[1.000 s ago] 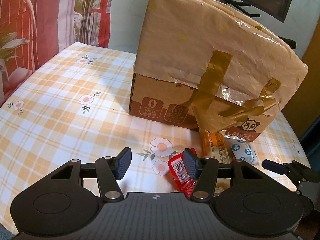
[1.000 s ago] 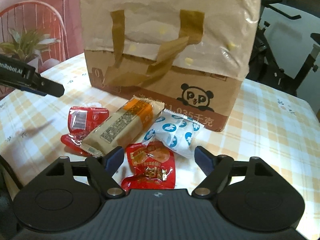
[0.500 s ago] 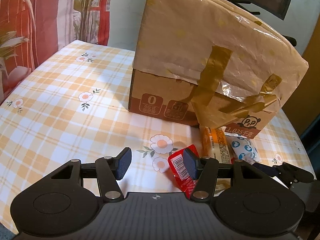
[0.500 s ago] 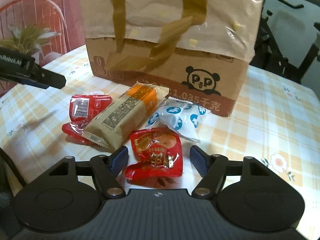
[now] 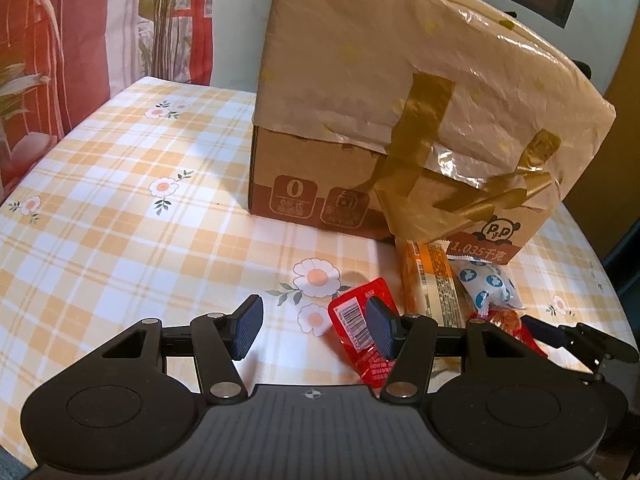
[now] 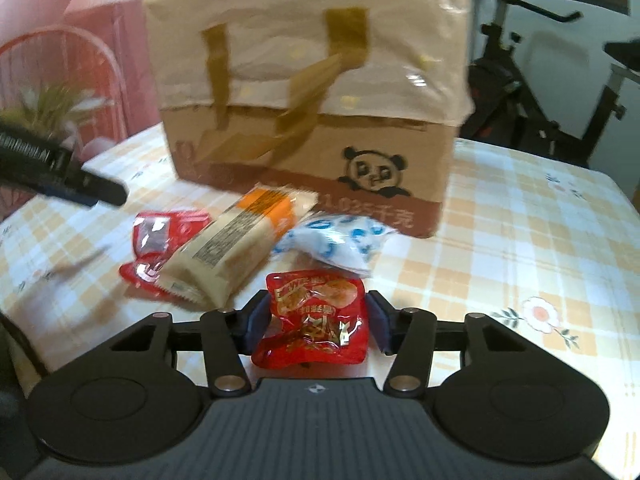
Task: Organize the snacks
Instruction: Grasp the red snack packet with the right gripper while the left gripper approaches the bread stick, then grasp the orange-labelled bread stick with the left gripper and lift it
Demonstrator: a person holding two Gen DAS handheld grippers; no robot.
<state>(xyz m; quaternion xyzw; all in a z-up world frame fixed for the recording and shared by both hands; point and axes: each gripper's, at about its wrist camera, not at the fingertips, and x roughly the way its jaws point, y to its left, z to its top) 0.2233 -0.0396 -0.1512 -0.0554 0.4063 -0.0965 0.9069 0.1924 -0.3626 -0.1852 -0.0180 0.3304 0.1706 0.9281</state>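
- Right gripper: jaws closing around the red snack packet; the blue pads stand at its two sides, contact not clear.
- Left gripper: jaws partly open, nothing between them; its right finger overlaps the red barcode packet.
- Tabletop, checked cloth: orange-and-beige bar and blue-dotted white packet lie near the front edge, just before the box.
- Cardboard box with panda print, draped with a beige bag, stands mid-table.
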